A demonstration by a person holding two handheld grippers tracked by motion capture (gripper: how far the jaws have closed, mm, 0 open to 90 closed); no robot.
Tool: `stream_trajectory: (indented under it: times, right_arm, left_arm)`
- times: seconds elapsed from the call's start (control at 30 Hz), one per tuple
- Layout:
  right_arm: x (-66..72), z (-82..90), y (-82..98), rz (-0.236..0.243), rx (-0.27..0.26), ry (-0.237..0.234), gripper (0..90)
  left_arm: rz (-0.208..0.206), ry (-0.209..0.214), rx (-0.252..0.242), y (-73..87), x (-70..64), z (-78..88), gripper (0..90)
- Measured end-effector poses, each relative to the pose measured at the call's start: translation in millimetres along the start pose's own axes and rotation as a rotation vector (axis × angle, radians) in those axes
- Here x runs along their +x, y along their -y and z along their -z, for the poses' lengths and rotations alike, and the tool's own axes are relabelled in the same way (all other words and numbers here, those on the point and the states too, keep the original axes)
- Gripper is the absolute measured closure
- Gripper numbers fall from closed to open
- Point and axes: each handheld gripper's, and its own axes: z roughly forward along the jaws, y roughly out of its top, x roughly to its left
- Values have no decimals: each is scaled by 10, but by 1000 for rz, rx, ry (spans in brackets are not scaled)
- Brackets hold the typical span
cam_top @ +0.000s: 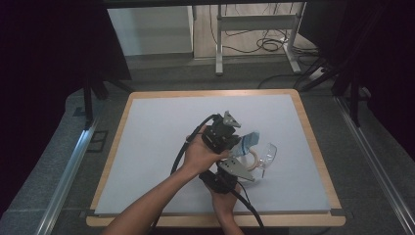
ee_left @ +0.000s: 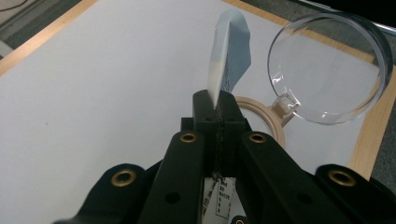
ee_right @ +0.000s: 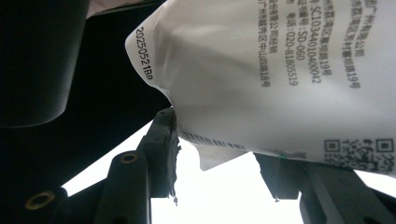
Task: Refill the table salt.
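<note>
My left gripper (ee_left: 219, 105) is shut on a thin blue-and-white sachet (ee_left: 231, 51), which stands up edge-on from its jaws. In the high view the left gripper (cam_top: 238, 143) holds the sachet (cam_top: 249, 141) over the middle of the table. Just below it the right gripper (cam_top: 240, 157) points up at the sachet. In the right gripper view the printed white face of the sachet (ee_right: 280, 79) hangs across the tips of the right gripper (ee_right: 217, 140). The jaws stand apart with white table showing between them. The left fingertip (ee_right: 163, 130) touches the sachet's edge.
A clear round lid (ee_left: 327, 70) joined to a wooden ring (ee_left: 268, 119) lies on the white mat just right of the grippers, lid (cam_top: 268, 152) and ring (cam_top: 254, 160) together. The mat sits on a wood-edged board (cam_top: 313, 147). Cables trail from both grippers toward the near edge.
</note>
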Motion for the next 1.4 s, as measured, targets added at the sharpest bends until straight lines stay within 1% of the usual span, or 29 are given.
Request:
stream_trajectory:
  times: [0.63, 0.8, 1.17, 1.4]
  right_arm:
    - [29, -7, 1, 4, 5, -4, 528]
    - [23, -8, 14, 7, 8, -3, 528]
    - [26, 1, 10, 5, 5, -3, 529]
    - [21, 2, 10, 7, 3, -2, 529]
  left_arm:
    - [1, 5, 0, 25, 19, 25, 899]
    - [9, 9, -3, 34, 21, 14, 899]
    - [1, 9, 0, 27, 17, 21, 899]
    - [5, 10, -2, 22, 8, 11, 899]
